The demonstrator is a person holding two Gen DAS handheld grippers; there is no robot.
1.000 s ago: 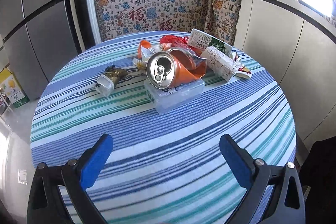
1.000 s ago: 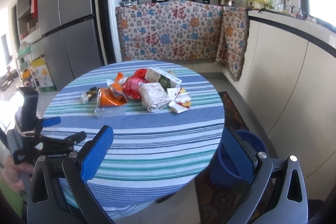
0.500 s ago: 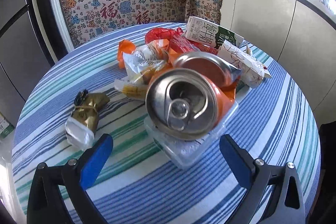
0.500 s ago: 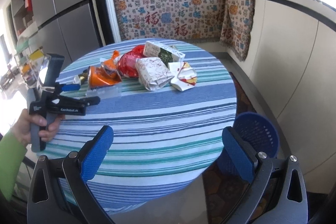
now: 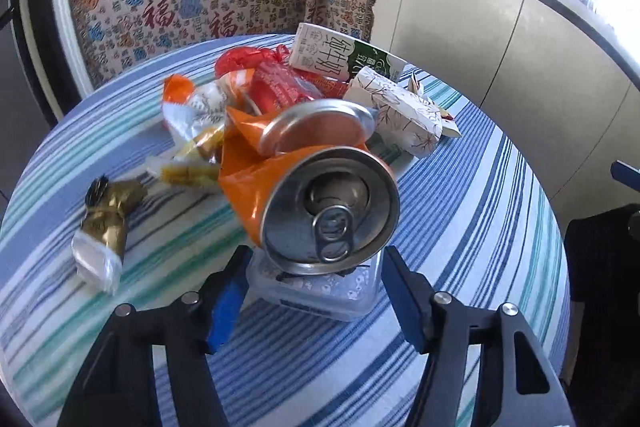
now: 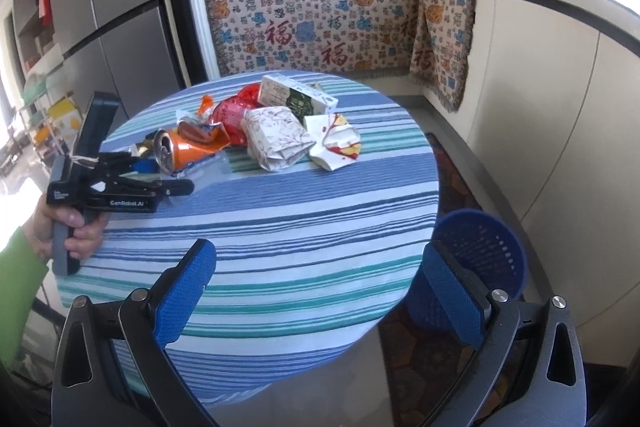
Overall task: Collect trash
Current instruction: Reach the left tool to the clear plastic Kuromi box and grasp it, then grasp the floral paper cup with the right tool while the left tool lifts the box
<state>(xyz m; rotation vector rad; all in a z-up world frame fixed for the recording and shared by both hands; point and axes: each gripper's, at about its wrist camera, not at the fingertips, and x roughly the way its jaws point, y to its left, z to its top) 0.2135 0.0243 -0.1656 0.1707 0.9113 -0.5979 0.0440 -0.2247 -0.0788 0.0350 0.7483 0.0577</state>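
Observation:
A heap of trash lies on the round striped table (image 6: 300, 211). At its near edge a crushed orange can (image 5: 328, 203) rests on a clear plastic box (image 5: 316, 287). My left gripper (image 5: 316, 295) is closing, and its blue pads lie against the two sides of that box. From the right wrist view, a hand in a green sleeve holds the left gripper (image 6: 168, 175) beside the can (image 6: 176, 151). My right gripper (image 6: 320, 291) hangs open and holds nothing above the table's front edge, far from the heap.
Behind the can lie a green and white milk carton (image 5: 340, 55), a patterned paper box (image 5: 400, 115), red and orange wrappers (image 5: 276, 87) and a gold wrapper (image 5: 108, 223). A blue mesh basket (image 6: 484, 247) stands on the floor right of the table. Cabinets run along the right.
My left gripper has moved in on the can and the clear box, and its jaws have narrowed from wide open to the box's sides. The right gripper has sunk a little and stays open.

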